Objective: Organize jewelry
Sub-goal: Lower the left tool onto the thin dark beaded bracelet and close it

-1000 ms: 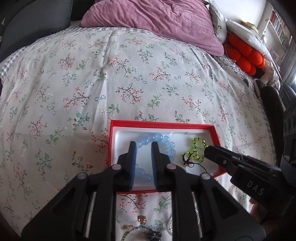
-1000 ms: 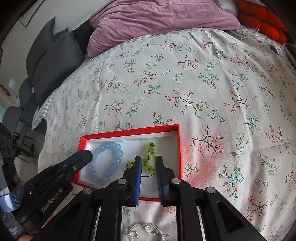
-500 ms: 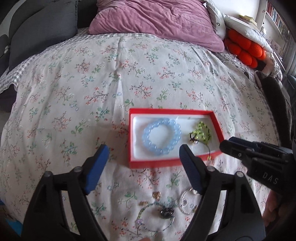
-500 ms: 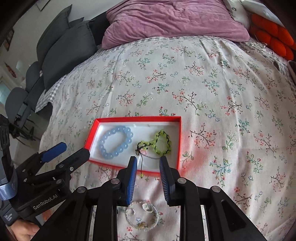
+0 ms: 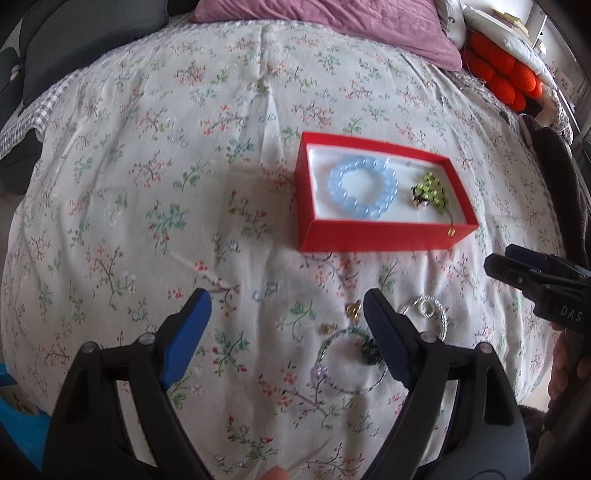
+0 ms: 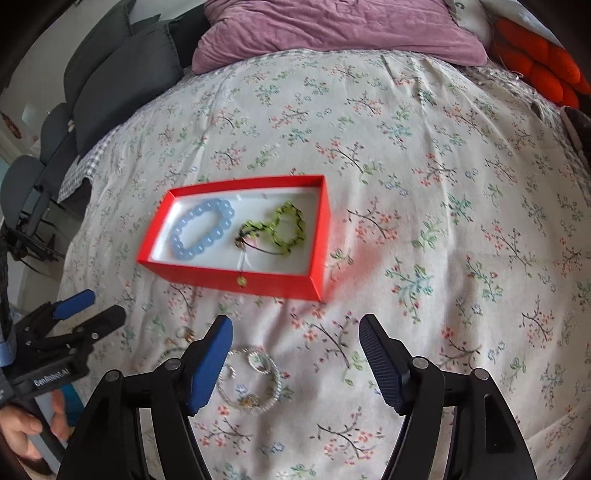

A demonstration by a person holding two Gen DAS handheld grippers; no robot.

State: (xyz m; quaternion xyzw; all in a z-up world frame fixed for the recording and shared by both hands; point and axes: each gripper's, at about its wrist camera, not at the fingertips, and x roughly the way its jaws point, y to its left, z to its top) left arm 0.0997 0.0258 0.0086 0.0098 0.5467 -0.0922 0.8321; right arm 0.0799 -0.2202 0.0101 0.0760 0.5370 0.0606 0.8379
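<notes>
crosswise lies the red box [image 6: 236, 282], long side facing both grippers [image 5: 284, 321] [image 6: 295, 345], just spread, gripping nothing.

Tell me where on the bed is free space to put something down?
Free: the floral bedspread right of the red box, and the wide patch left of it up to the purple pillow. Crowded: the strip in front of the box, where the silver hoops and beaded chain lie.
</notes>
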